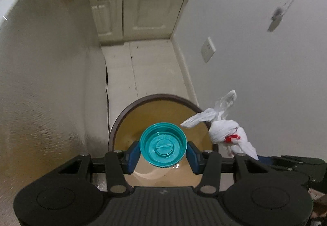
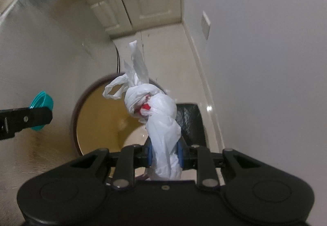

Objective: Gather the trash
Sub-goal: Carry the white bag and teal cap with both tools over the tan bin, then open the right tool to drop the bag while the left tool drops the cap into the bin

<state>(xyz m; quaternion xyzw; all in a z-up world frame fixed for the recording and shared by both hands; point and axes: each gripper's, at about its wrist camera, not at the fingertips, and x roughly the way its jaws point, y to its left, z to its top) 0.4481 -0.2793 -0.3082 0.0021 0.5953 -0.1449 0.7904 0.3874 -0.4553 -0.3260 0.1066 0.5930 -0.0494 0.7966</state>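
Observation:
A teal plastic lid (image 1: 163,142) is clamped between the blue pads of my left gripper (image 1: 163,151), held above a round bin (image 1: 120,117) with a dark brown rim and tan inside. My right gripper (image 2: 165,152) is shut on a knotted white plastic bag (image 2: 161,115) showing red inside; it hangs over the same bin (image 2: 98,121). In the left wrist view the bag (image 1: 226,132) sits just right of the lid. From the right wrist camera, the left gripper's finger (image 2: 26,118) and the lid (image 2: 41,101) appear at the left edge.
The bin stands on a pale tiled floor (image 1: 151,66) in a narrow gap between a white appliance side (image 1: 47,83) and a white wall (image 1: 265,72). Cream cabinet doors (image 1: 132,13) close the far end. A black mat (image 2: 190,121) lies beside the bin.

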